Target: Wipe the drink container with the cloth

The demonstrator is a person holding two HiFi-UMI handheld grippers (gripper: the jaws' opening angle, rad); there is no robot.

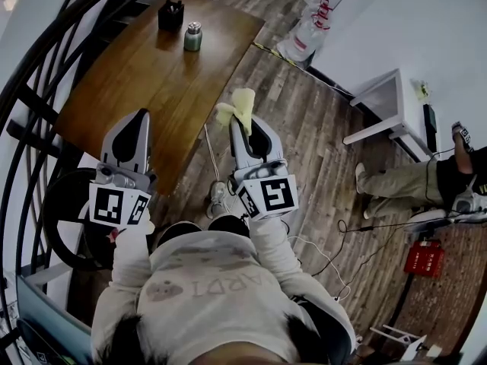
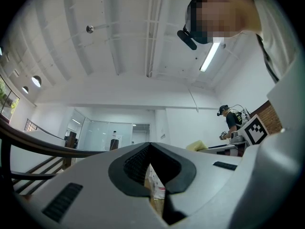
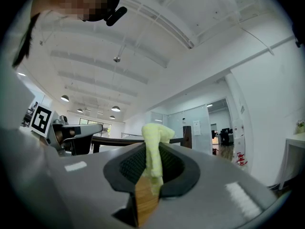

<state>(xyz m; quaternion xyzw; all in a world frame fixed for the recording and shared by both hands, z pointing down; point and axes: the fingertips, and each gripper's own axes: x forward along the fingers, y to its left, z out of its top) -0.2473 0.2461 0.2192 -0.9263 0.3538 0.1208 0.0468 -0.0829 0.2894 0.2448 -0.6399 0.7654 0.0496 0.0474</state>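
The drink container (image 1: 193, 36), a small green bottle with a silver cap, stands near the far end of the wooden table (image 1: 137, 82). My right gripper (image 1: 240, 122) is shut on a yellow cloth (image 1: 235, 106), held up over the table's right edge and well short of the container. In the right gripper view the cloth (image 3: 155, 142) sticks up from between the closed jaws of that gripper (image 3: 151, 168). My left gripper (image 1: 139, 119) hovers over the table's near edge, shut with nothing in it. Its jaws (image 2: 150, 149) meet at the tip in the left gripper view.
A black holder (image 1: 172, 14) stands behind the container. Black curved railings (image 1: 38, 74) run along the left. On the wooden floor are a white bag (image 1: 308, 29), cables (image 1: 327, 249) and a red box (image 1: 424, 258). A white table (image 1: 388, 105) and a seated person (image 1: 426, 181) are at the right.
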